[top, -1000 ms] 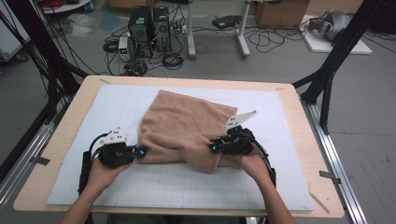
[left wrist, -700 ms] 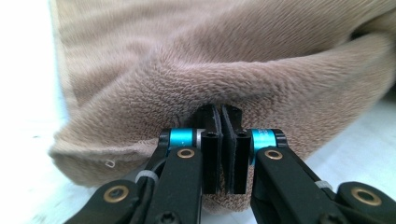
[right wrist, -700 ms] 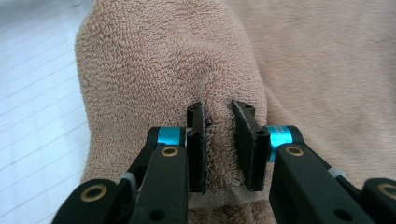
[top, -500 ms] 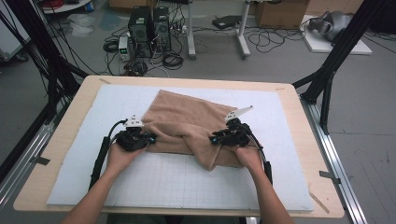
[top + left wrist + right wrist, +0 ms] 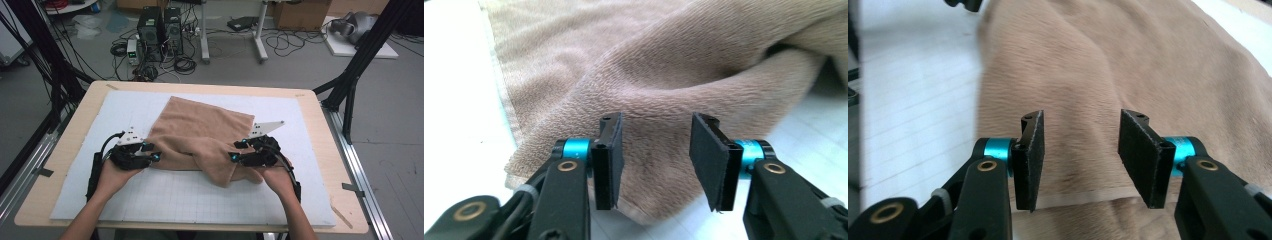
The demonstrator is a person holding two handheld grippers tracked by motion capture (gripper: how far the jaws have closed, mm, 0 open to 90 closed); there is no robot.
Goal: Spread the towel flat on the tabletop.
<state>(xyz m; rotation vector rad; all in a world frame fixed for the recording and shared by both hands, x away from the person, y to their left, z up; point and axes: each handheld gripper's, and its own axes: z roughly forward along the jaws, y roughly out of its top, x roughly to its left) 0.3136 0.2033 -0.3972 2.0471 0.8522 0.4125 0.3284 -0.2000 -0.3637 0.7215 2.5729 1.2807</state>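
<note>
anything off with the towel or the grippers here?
The tan towel lies skewed on the white mat, not square to its grid. Its near edge is bunched, with a flap hanging out toward the person. Both the left gripper and right gripper are open, nothing pinched. No damage visible.

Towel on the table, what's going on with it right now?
A person is folding a tan towel on a white mat with a handheld gripper in each hand. Both sets of jaws have just been opening. The left gripper stands open at the towel's near left edge, its pads apart with the cloth beyond them. The right gripper is open too, over the folded-over part; nothing is pinched. The towel lies loosely folded and rumpled.
</note>
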